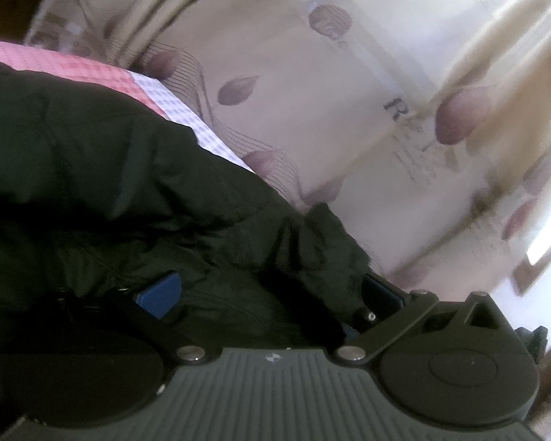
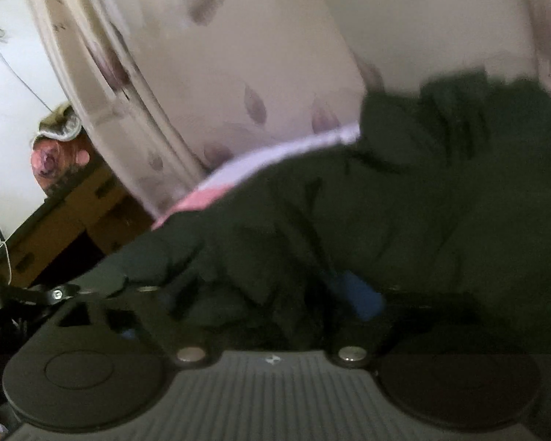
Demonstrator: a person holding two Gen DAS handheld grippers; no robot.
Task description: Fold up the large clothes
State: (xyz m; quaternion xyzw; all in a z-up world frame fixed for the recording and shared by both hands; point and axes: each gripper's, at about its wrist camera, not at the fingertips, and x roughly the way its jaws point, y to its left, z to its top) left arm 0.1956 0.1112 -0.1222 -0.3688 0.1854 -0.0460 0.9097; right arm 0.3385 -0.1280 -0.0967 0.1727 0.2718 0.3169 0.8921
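Both claws are buried in the dark green jacket [image 1: 110, 169], a big puffy thing sprawled over the bed, its checked pink-and-white sheet [image 1: 154, 88] peeking out along the far edge. Behind it hangs a cream curtain [image 1: 312, 92] with purple leaf prints.

The left claw [image 1: 268, 294] has its blue pads [image 1: 159, 294] spread, with a thick bunch of jacket wedged between them. It looks clenched on that bunch, though the fabric hides the far pad, so the grip is a judgement. Holding there makes sense: it pins one edge so the fold keeps its line.

The right claw [image 2: 246, 312] stands wide, released, its one visible blue pad [image 2: 363, 299] apart from the other side. Fabric lies across the gap but nothing pinches it, so that side of the jacket sits on the bed under its own weight. The picture is smeared here, hard to read finer.

Off to the side sit a brown wooden cabinet [image 2: 73, 213] and a plush toy [image 2: 55, 154], well clear of the work
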